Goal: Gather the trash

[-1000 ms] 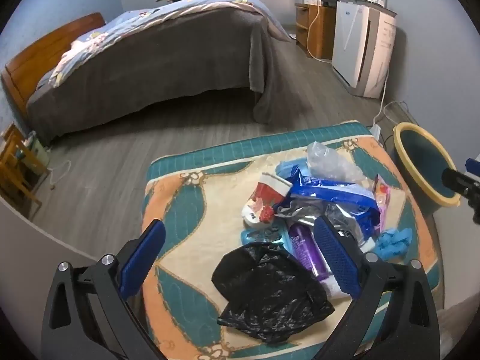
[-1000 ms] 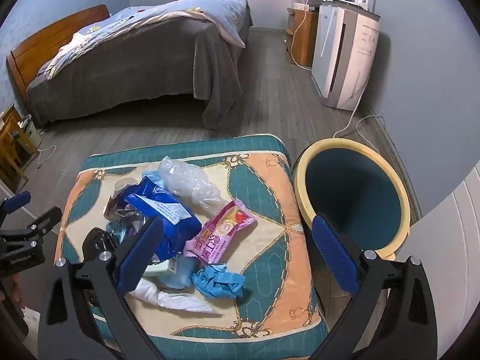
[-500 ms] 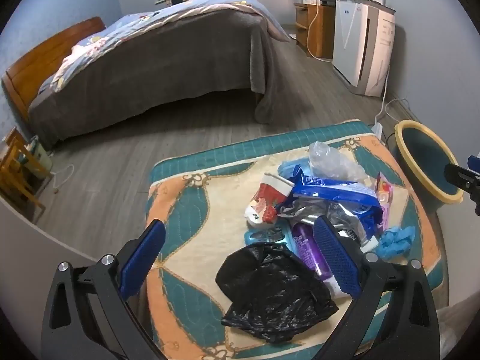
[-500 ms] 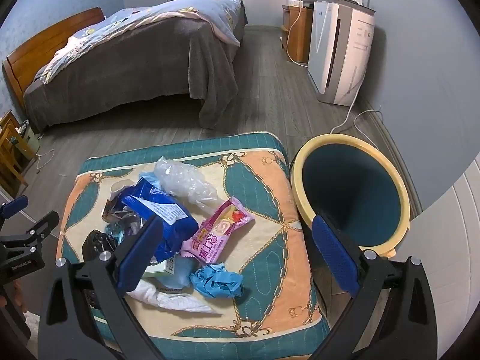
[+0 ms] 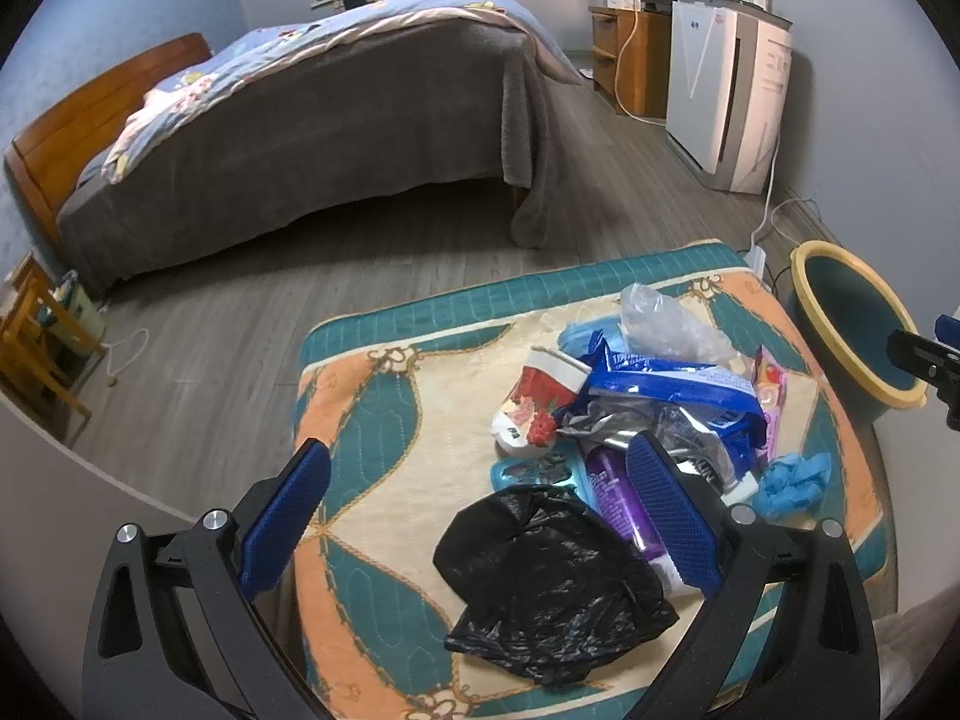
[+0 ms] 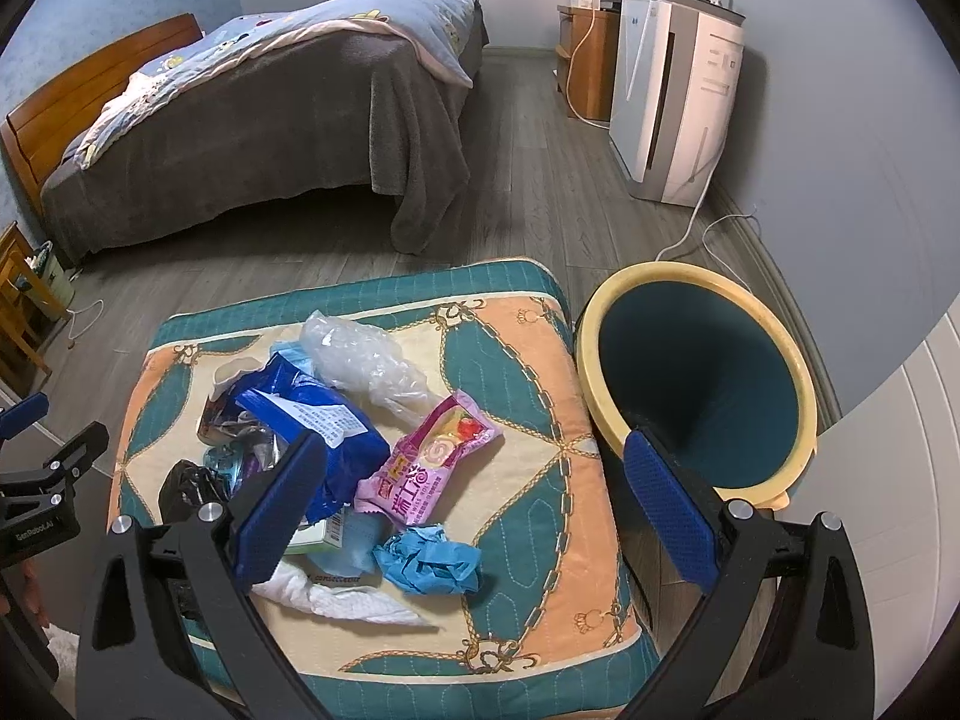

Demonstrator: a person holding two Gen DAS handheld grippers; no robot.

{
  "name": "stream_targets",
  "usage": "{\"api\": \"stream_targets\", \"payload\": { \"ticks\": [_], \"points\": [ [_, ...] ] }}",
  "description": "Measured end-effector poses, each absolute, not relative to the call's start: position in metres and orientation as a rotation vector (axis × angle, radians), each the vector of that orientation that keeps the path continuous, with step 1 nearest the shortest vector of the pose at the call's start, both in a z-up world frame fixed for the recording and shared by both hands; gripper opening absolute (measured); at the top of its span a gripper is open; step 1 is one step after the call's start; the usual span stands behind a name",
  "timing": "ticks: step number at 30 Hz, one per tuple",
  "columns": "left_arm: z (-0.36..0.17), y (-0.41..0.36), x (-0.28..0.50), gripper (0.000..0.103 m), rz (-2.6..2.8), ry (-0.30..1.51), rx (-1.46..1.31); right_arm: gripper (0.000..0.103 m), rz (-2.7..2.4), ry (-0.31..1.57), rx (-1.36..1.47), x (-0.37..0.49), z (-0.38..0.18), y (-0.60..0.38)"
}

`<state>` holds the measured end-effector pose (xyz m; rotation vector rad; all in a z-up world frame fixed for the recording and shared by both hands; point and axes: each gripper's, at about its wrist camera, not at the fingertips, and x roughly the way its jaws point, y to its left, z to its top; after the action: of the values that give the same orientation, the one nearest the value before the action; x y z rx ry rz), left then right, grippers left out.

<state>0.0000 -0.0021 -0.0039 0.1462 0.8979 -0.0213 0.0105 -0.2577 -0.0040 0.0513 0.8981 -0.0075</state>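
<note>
Both claws hang released and hold nothing — the left claw (image 5: 477,504) over one black bag (image 5: 549,570), the right claw (image 6: 474,495) above the cushion (image 6: 540,360). The trash lies heaped there: one pink wrapper (image 6: 423,459), one blue wrapper (image 6: 312,420), one clear bag (image 6: 360,357), one blue glove (image 6: 429,561). One bin (image 6: 699,384) stands just beside the cushion.

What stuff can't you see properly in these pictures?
- Bin bottom: right wrist view, too dark inside.
- Purple tube: left wrist view, far end under silver wrapper.
- White tissue: right wrist view, partly behind the right gripper finger.
- Pink wrapper print: too small.
</note>
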Motion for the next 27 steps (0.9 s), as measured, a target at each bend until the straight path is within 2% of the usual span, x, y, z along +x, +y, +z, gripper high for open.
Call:
{"api": "stream_targets", "payload": {
  "ticks": [27],
  "points": [
    [-0.0053, 0.0005, -0.0003, 0.098, -0.017, 0.896, 0.159, 0.097, -0.017, 0.904, 0.049, 0.0111, -0.0053, -0.2607]
  ]
}}
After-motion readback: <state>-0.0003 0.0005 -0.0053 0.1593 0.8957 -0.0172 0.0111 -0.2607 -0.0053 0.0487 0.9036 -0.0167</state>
